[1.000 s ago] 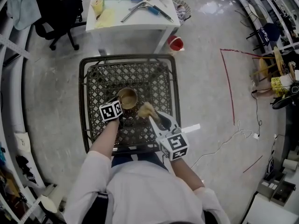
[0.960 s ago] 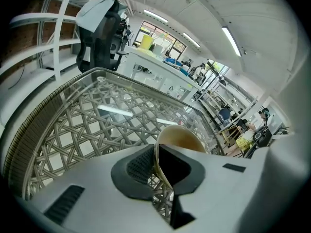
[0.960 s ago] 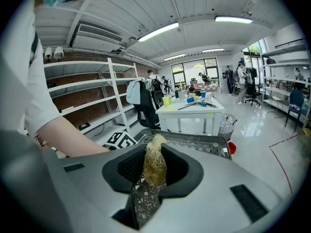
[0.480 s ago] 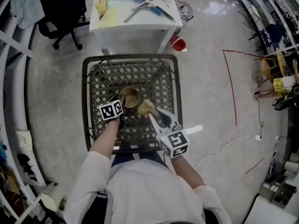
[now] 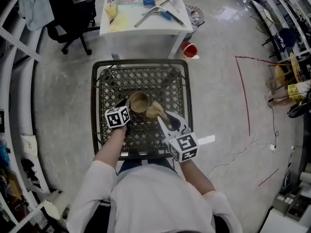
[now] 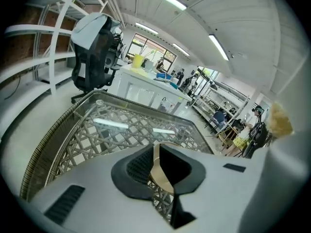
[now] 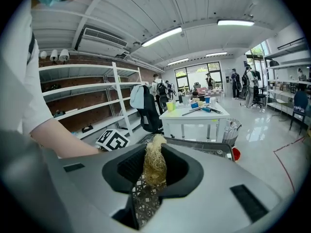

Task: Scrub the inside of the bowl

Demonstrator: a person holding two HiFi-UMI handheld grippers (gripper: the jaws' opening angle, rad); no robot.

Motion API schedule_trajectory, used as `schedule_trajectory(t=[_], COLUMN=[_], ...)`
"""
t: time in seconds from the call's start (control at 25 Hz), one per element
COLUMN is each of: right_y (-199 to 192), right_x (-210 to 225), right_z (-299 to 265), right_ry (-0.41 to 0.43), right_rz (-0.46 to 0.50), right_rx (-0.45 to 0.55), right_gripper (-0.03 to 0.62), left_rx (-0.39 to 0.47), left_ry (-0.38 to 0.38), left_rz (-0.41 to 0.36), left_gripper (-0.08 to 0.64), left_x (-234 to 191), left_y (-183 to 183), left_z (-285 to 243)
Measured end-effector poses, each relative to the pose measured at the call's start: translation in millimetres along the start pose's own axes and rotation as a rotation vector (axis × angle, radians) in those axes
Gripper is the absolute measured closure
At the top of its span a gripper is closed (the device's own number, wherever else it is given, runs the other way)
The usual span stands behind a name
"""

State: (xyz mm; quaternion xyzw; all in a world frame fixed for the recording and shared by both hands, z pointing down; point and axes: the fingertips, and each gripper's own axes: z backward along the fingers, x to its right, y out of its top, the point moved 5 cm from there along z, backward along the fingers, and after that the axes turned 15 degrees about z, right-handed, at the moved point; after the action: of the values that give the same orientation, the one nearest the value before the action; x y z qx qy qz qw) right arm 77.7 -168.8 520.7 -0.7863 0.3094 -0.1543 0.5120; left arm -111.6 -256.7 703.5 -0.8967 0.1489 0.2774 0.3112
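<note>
Far left of the head view there's a black office chair [image 5: 73, 6] off past the far left corner of the wicker table [image 5: 95, 130]. The left gripper [image 5: 129, 108] comes in from the near edge, and its cube [image 5: 117, 117] has a black-and-white square pattern on it. Its jaws have just been closing and only a narrow gap is left, with the rim of the bowl [image 5: 139, 102] pinched between the pads. You only get that from the left gripper view, where the tan rim runs right up between the black pads. From overhead the cube covers that contact.

The bowl is round, brown and around the middle of the table. Can't tell if it's sitting flat or lifted a bit.

Just right of it is the scrubber [image 5: 154, 110], a pale fibrous wad touching or just beside the bowl's right rim. The right gripper [image 5: 160, 115] is clamped on it. The right gripper view shows the straw-coloured fibres squeezed between the pads, plus wall shelves [image 7: 87, 98] and the other cube, which the overhead doesn't show that way.

The left gripper view also shows ceiling lights mirrored in the table's glass top. Past the far right corner sits a red bucket [image 5: 189, 49], beside a white table [image 5: 146, 25]
</note>
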Motion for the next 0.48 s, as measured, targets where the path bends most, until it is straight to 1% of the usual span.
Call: schedule_trajectory(t=[0.12, 0.28, 0.48], right_y=[3.3, 8.5, 18.1], right_x=[0.3, 0.0, -2.8], right_z=[0.9, 1.8, 2.6], right_ry=[-0.003, -0.014, -0.016], right_rz=[0.003, 0.006, 0.022], right_rx=[0.013, 0.037, 0.073], right_gripper=[0.492, 0.492, 0.492], left_rx=[0.017, 0.034, 0.076], left_ry=[-0.035, -0.090, -0.125], left_rz=[-0.023, -0.102, -0.125], left_gripper=[0.508, 0.514, 0.514], left_x=[9.6, 28.8, 44.9], left_y=[5.4, 10.7, 21.0], left_z=[13.3, 34.4, 63.4])
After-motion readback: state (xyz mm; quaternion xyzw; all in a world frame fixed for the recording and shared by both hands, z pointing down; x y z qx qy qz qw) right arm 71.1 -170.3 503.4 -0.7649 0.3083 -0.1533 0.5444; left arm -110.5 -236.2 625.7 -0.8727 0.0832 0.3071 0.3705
